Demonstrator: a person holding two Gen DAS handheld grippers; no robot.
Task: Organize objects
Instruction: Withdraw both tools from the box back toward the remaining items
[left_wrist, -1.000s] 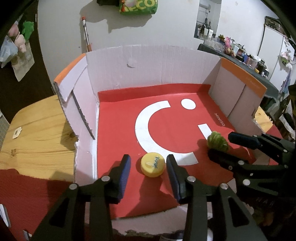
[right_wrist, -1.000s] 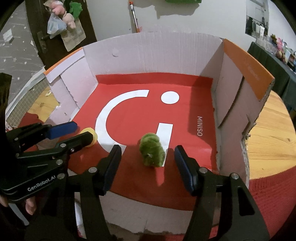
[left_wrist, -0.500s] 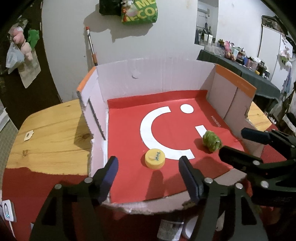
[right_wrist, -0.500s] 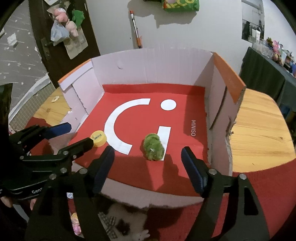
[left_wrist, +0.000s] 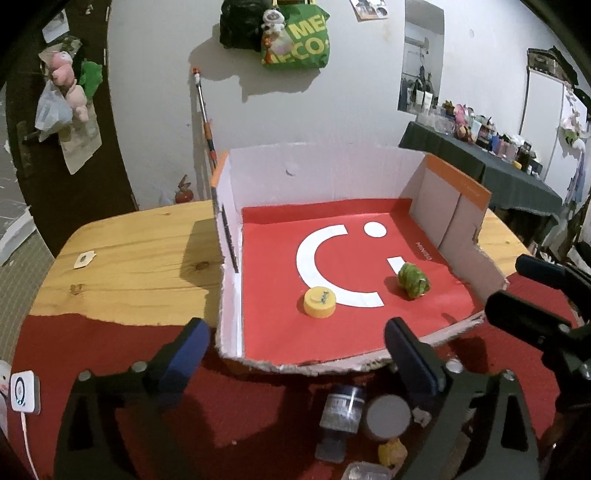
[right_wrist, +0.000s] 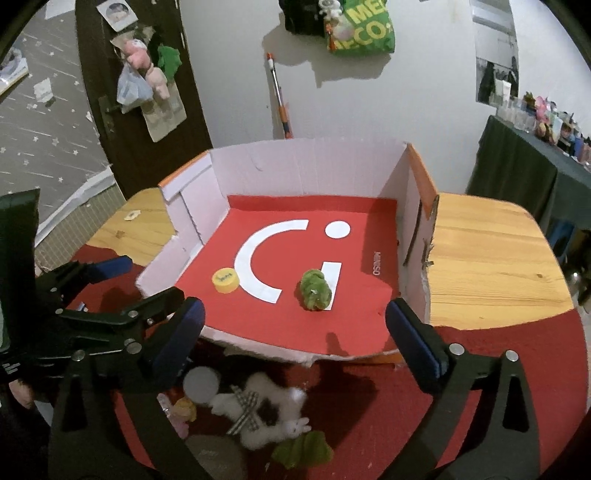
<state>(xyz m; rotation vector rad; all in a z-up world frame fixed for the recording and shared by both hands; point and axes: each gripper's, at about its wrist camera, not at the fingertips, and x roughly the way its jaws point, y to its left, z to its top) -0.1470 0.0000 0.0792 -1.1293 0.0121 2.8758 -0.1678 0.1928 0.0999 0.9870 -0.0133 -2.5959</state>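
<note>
A cardboard box (left_wrist: 325, 173) with a red floor stands on the table; it also shows in the right wrist view (right_wrist: 306, 162). Inside lie a yellow bottle cap (left_wrist: 320, 302) (right_wrist: 225, 280) and a green fuzzy toy (left_wrist: 413, 280) (right_wrist: 314, 290). My left gripper (left_wrist: 297, 349) is open and empty, in front of the box's torn front edge. My right gripper (right_wrist: 295, 332) is open and empty, also in front of the box. Loose items lie on the red cloth near me: a small dark jar (left_wrist: 341, 408), a white plush toy (right_wrist: 266, 410), a green item (right_wrist: 303, 448).
The wooden table (left_wrist: 140, 266) (right_wrist: 487, 266) carries a red cloth (left_wrist: 240, 413) at the near side. A white charger (left_wrist: 24, 391) sits at the near left. A stick leans on the wall behind the box (left_wrist: 205, 122). A dark table with clutter stands at right (left_wrist: 480, 162).
Both grippers have pulled back out of the box and opened wider. The cap and the green toy stay on the box floor, and loose items on the cloth have come into view.
</note>
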